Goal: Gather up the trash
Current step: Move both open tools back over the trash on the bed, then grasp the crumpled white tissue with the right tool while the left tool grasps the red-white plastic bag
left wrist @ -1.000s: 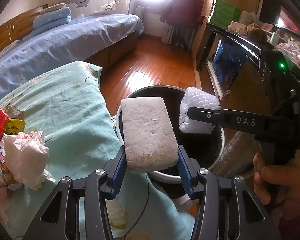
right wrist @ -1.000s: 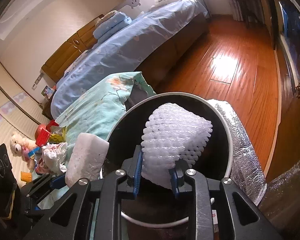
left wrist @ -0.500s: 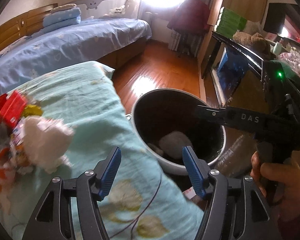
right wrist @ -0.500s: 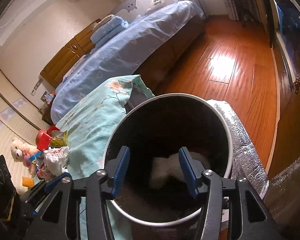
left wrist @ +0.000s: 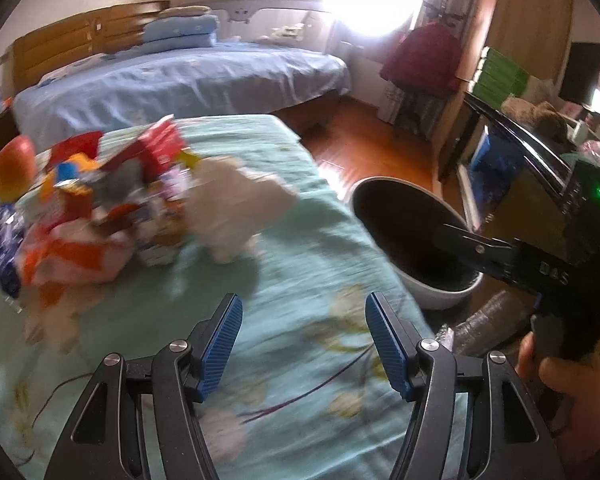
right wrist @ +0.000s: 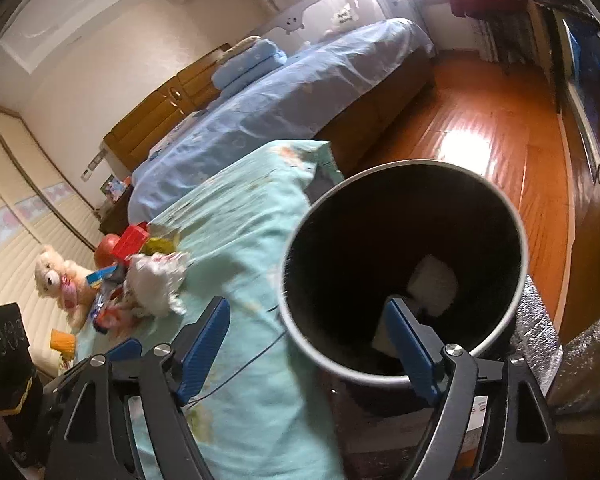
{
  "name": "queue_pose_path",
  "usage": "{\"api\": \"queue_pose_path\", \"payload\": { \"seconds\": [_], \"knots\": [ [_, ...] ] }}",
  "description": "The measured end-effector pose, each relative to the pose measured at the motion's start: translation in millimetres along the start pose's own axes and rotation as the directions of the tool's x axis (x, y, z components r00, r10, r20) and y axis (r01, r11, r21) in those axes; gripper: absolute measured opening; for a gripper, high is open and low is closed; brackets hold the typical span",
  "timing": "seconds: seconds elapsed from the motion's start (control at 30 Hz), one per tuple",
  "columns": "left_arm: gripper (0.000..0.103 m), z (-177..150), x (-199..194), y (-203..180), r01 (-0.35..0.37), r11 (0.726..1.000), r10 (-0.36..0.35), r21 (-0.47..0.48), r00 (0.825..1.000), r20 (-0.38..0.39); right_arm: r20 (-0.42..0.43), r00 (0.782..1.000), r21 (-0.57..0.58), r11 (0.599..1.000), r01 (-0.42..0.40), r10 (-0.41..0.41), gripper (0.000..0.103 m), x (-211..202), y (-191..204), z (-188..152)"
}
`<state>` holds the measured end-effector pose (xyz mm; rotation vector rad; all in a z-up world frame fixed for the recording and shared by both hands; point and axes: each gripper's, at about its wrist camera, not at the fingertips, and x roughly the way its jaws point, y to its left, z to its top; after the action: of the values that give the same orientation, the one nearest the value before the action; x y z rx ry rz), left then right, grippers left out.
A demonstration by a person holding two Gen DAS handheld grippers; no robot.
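Teal bedspread (left wrist: 300, 280): trash pile (left wrist: 100, 216) beyond left hand-held gripper (left wrist: 304, 340)

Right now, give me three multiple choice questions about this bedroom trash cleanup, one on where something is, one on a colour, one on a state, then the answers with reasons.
1. Where does the trash bin stand?
A. On the blue bed
B. On the floor beside the green-covered surface
C. On top of the trash pile

2. What colour are the finger pads of the left gripper?
A. Blue
B. Red
C. White

3. What state is the right gripper in?
A. Shut on a wrapper
B. Shut on a tissue
C. Open, holding nothing

Answers:
1. B: the right wrist view shows the bin's rim next to the edge of the green cloth, with wooden floor behind it.
2. A: both pads show blue ribbed faces in the left wrist view.
3. C: its jaws stand wide apart with nothing between them, while white pieces lie inside the bin.
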<state>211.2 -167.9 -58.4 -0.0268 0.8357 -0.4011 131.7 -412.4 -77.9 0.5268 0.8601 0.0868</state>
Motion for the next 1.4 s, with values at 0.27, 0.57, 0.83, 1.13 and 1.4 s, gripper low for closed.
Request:
{"api": "queue_pose_path", "payload": {
  "seconds": [0.27, 0.57, 0.83, 1.13, 1.4],
  "knots": [
    [0.064, -28, -32, 26, -0.062, 0.996, 0.063, -0.068, 0.998, 0.013, 0.005, 1.0, -0.079, 0.996, -0.031, 0.031, 0.083, 2, 41, -18],
    [0.064, -51, -66, 49, -0.118, 0.983, 0.122, -0.144, 0.992, 0.019, -0.032, 0.997, -0.138, 0.988, -0.069, 0.065, 0.083, 16, 77, -33],
    [0.064, -47, -81, 74, -0.156, 0.967, 0.162, -0.203, 0.987, 0.014, -0.053, 0.995, -0.177, 0.98, -0.089, 0.081, 0.083, 31, 102, -35],
    [0.067, -29, -85, 95, -0.144, 0.977, 0.151, -0.158, 0.988, 0.032, -0.082, 0.991, -0.196, 0.973, -0.124, 0.109, 0.083, 54, 122, -24],
    [0.072, -6, -64, 87, -0.127, 0.984, 0.13, 0.126, 0.992, -0.01, -0.113, 0.985, -0.213, 0.965, -0.155, 0.133, 0.082, 75, 134, -10]
  ]
}}
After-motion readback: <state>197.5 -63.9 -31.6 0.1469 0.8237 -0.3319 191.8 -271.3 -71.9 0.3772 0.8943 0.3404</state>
